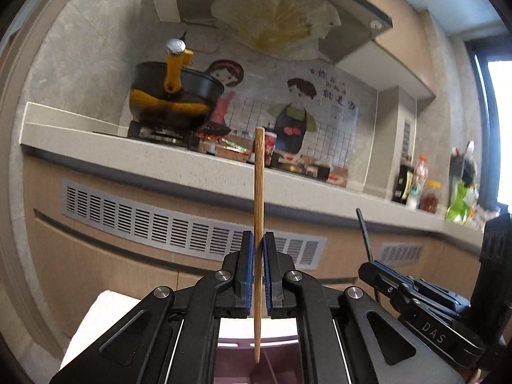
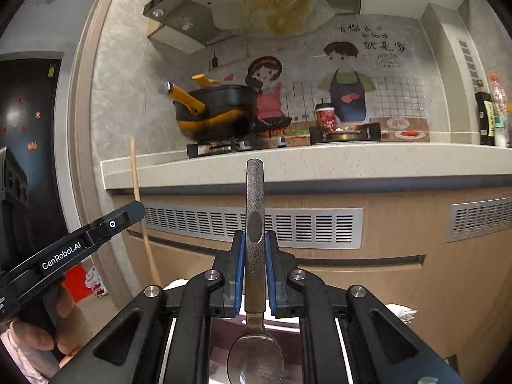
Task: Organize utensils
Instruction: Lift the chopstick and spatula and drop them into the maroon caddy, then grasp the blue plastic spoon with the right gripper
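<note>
only right wrist shows the spoon (image 2: 255, 356) bowl and a hand (image 2: 38, 336).

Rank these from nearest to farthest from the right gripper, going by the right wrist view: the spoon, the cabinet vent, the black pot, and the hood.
1. Spoon: clamped upright in the right gripper.
2. Vent: on the cabinet front, straight behind the spoon.
3. Pot: on the stove, up and left.
4. Hood: highest, above the pot.

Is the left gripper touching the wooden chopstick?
Touching. The left wrist view shows the left gripper with both blue jaws pressed against the upright wooden chopstick, no gap on either side.
</note>
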